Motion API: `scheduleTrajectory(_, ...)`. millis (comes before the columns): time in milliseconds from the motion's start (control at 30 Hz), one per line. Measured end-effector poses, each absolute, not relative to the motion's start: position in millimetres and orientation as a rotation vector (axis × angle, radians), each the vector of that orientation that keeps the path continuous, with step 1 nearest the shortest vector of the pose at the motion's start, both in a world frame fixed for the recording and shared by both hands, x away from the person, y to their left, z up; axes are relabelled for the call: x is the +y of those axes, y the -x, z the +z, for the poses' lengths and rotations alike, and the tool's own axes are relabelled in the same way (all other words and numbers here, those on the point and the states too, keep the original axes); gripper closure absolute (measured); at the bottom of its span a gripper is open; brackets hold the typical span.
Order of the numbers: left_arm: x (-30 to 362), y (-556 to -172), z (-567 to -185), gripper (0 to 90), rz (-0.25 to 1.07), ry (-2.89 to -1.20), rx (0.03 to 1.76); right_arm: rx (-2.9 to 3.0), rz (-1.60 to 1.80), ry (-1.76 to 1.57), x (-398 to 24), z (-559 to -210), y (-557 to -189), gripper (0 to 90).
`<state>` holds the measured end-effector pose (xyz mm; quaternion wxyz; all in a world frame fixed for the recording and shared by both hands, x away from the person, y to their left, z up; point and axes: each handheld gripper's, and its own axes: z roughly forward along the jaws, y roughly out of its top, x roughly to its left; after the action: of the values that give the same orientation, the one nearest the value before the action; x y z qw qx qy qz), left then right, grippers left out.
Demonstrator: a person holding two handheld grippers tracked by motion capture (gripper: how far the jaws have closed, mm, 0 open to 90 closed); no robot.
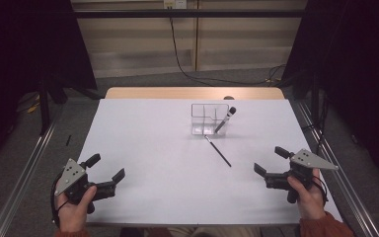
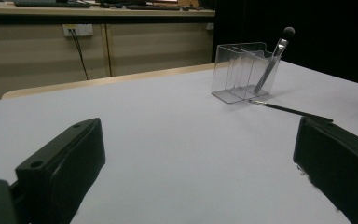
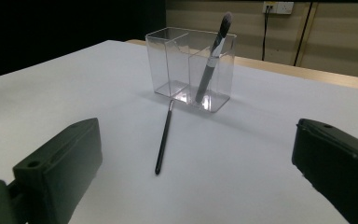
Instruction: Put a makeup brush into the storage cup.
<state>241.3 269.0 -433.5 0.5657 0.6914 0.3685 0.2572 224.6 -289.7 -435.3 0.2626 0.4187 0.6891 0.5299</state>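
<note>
On the white table [image 1: 143, 148], one brush [image 1: 225, 120] already stands in the clear organiser [image 1: 208, 118] while a slender, probably liner, brush [image 1: 218, 151] lies just before it, both grippers [image 1: 104, 169] [image 1: 270, 160] open and empty.

The thin brush's [image 3: 163, 140] tip is too small to make out.
</note>
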Motion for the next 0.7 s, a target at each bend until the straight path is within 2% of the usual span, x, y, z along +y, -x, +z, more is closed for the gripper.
scheduleTrajectory(700, 268.3, -244.5, -434.6, 2.2, 0.600, -1.630, 0.873, 1.882, 1.449, -1.115, -287.6, -436.4, -232.4, 0.6)
